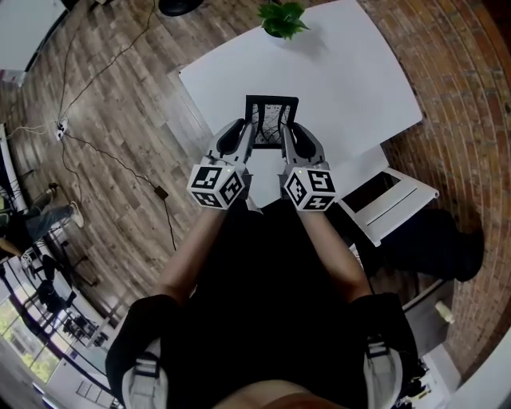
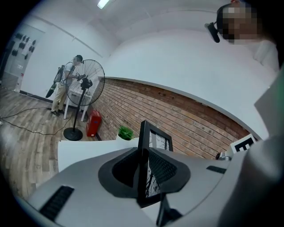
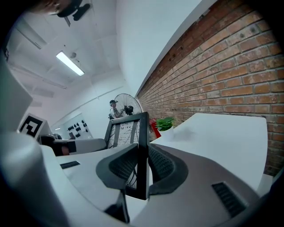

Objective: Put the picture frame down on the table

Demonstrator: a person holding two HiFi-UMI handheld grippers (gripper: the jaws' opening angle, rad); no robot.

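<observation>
A black picture frame (image 1: 271, 120) with a branch drawing is held upright over the near part of the white table (image 1: 343, 72). My left gripper (image 1: 246, 137) is shut on its left side rail (image 2: 143, 164), and my right gripper (image 1: 289, 137) is shut on its right side rail (image 3: 142, 150). In both gripper views the black pads (image 2: 166, 170) (image 3: 122, 168) press flat against the rail from both sides. Whether the frame's bottom edge touches the table is hidden behind the grippers.
A small green potted plant (image 1: 282, 17) stands at the table's far edge. A white chair (image 1: 389, 201) sits to the right of the table near my right arm. A standing fan (image 2: 84, 86), a red canister (image 2: 93, 123) and a person are by the brick wall.
</observation>
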